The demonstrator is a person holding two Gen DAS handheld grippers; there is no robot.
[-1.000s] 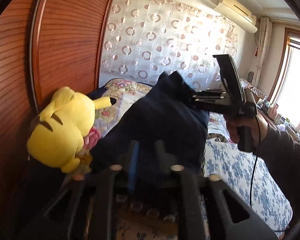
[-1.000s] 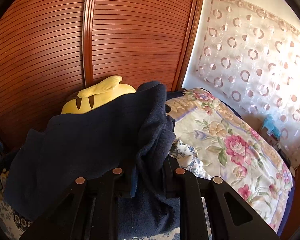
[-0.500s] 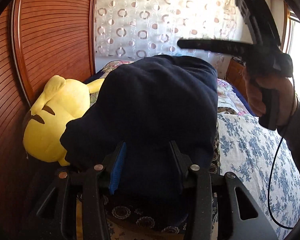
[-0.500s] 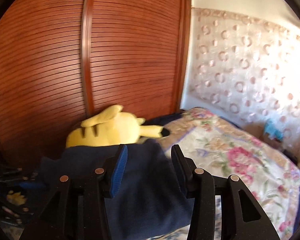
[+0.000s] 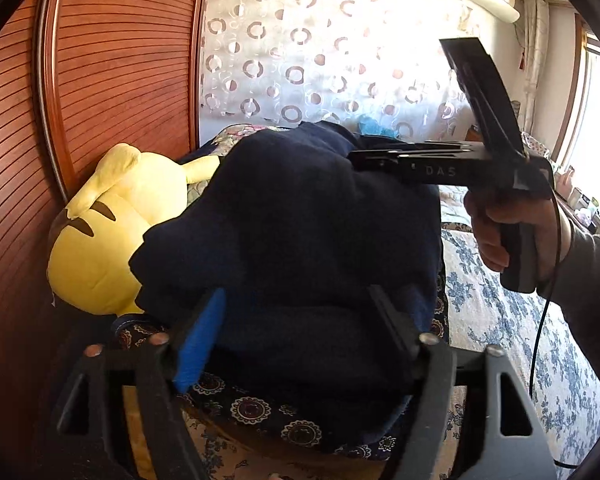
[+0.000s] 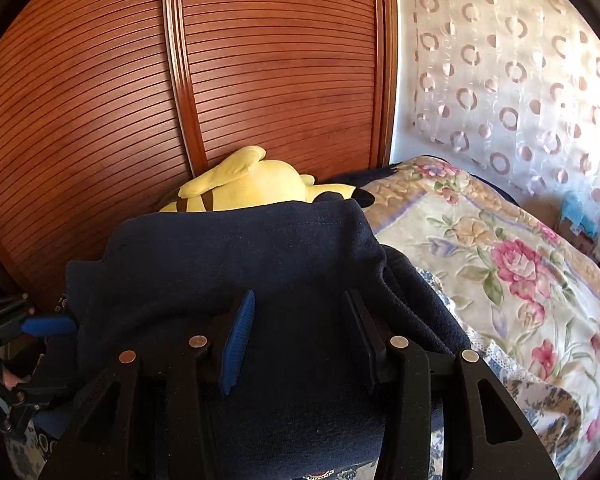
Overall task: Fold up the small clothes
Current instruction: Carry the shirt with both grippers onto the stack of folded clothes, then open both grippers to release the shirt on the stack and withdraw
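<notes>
One dark navy fleece garment (image 5: 300, 232), bunched and doubled over, stitched hem uppermost.

1. A bed (image 6: 512, 280) is seen, covered by a quilt (image 6: 480, 248) with pink flowers on a cream ground.
2. A blue-and-white flowered sheet (image 5: 496, 320) is spread over the nearer part of the bed.
3. A dark navy garment (image 5: 300, 232) is laid in a heap on the bed, over a dark patterned cloth (image 5: 252, 408).
4. A yellow plush toy (image 5: 100, 236) is placed on the bed, beside the garment and against the wooden wardrobe door (image 6: 260, 60).
</notes>
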